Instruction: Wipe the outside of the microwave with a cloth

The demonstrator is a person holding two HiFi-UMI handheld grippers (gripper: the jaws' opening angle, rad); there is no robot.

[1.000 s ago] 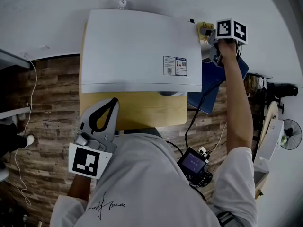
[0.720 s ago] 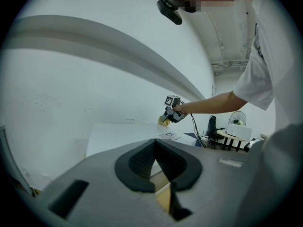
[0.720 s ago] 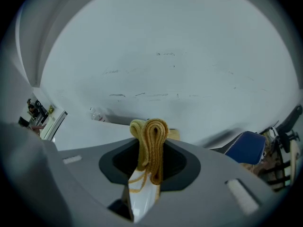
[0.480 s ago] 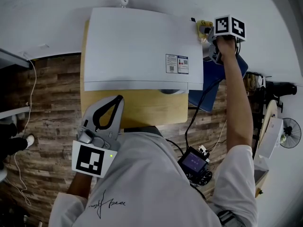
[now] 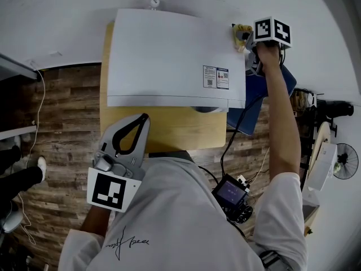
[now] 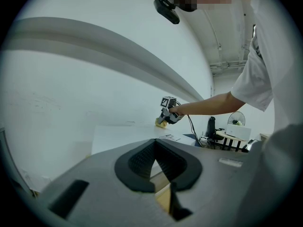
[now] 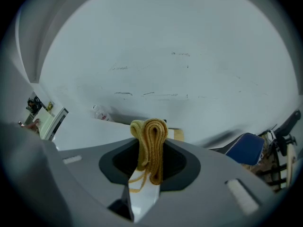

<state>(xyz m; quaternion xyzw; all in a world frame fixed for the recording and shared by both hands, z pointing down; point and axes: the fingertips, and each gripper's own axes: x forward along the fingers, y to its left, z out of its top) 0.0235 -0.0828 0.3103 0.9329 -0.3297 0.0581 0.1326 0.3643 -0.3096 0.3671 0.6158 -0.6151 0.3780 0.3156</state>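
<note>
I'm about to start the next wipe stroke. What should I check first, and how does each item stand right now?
1. Cloth clamped in the right gripper: ok, a folded wad sits between the shut jaws.
2. Cloth at the microwave: ok, it is at the top's far right corner.
3. Cloth pressing on the surface: cannot tell.
4. Top clear for a stroke: ok, only a flat label lies on it.
5. Left gripper out of the way: ok, it is shut, empty, and over the table in front of the microwave.
6. Cable off the top: ok, it hangs to the microwave's right.
</note>
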